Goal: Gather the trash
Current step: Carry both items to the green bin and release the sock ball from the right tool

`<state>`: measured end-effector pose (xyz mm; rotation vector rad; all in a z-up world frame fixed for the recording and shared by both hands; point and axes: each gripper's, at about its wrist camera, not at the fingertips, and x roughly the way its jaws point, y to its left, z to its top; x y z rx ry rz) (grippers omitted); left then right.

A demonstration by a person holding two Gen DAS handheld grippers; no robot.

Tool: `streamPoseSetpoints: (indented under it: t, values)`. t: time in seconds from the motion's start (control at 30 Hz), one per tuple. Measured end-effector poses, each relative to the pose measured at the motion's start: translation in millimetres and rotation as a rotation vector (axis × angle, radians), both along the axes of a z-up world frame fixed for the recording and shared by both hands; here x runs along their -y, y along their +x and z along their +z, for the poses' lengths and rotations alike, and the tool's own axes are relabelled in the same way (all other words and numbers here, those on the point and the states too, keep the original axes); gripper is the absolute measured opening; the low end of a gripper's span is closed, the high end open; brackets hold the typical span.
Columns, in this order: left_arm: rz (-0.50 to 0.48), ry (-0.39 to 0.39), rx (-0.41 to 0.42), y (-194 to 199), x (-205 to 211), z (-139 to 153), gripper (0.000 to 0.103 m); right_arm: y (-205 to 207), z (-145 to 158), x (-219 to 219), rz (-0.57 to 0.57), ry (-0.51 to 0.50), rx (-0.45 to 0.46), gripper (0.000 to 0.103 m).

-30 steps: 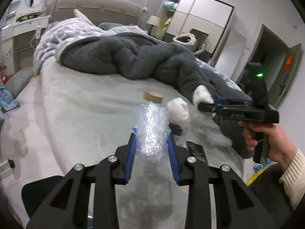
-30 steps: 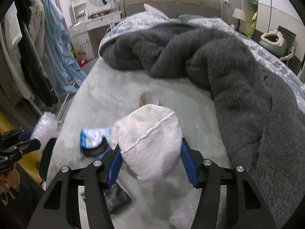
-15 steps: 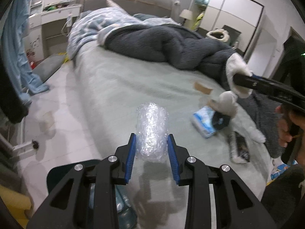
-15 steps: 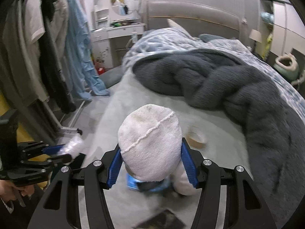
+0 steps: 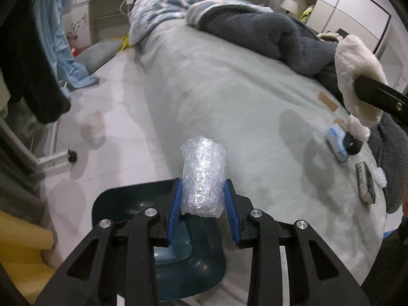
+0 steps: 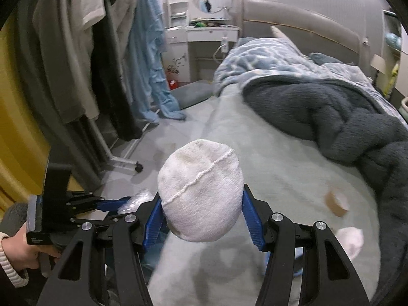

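Note:
My left gripper (image 5: 203, 199) is shut on a crumpled wad of clear bubble wrap (image 5: 203, 178) and holds it over the rim of a dark teal bin (image 5: 122, 204) on the floor beside the bed. My right gripper (image 6: 201, 216) is shut on a white sock (image 6: 200, 193) and holds it above the bed's near edge. The sock also shows at the right of the left wrist view (image 5: 357, 76). The left gripper with the bubble wrap shows low left in the right wrist view (image 6: 112, 202).
On the pale green bedsheet (image 5: 229, 97) lie a tape roll (image 6: 336, 202), a blue packet (image 5: 338, 146), a dark wrapper (image 5: 366, 182) and another white sock (image 6: 350, 239). A grey blanket (image 6: 344, 122) covers the far side. A clothes rack (image 6: 84, 51) stands left.
Both grippers have swung left, away from the bed's middle toward the floor side. The teal bin now lies under the left gripper. Both grips are unchanged.

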<state>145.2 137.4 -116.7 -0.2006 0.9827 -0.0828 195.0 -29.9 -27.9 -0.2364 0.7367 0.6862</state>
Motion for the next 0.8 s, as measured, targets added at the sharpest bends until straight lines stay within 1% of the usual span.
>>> streamPoseSetpoints:
  t: [0.13, 0.3, 0.43, 0.63, 0.8]
  values:
    - [0.027, -0.008, -0.051, -5, -18, -11, 0.035, -5, -13, -26, 0.027, -0.007, -0.037, 0.058]
    - [0.065, -0.021, -0.124, -11, -38, -29, 0.035, -7, -36, -56, 0.054, -0.028, -0.101, 0.058]
    - [0.085, -0.032, -0.181, -16, -54, -41, 0.035, -7, -50, -73, 0.073, -0.047, -0.132, 0.058]
    - [0.097, -0.049, -0.273, -23, -66, -59, 0.035, -10, -64, -94, 0.1, -0.058, -0.178, 0.058]
    - [0.107, -0.065, -0.33, -28, -75, -69, 0.036, -16, -81, -108, 0.129, -0.087, -0.222, 0.058]
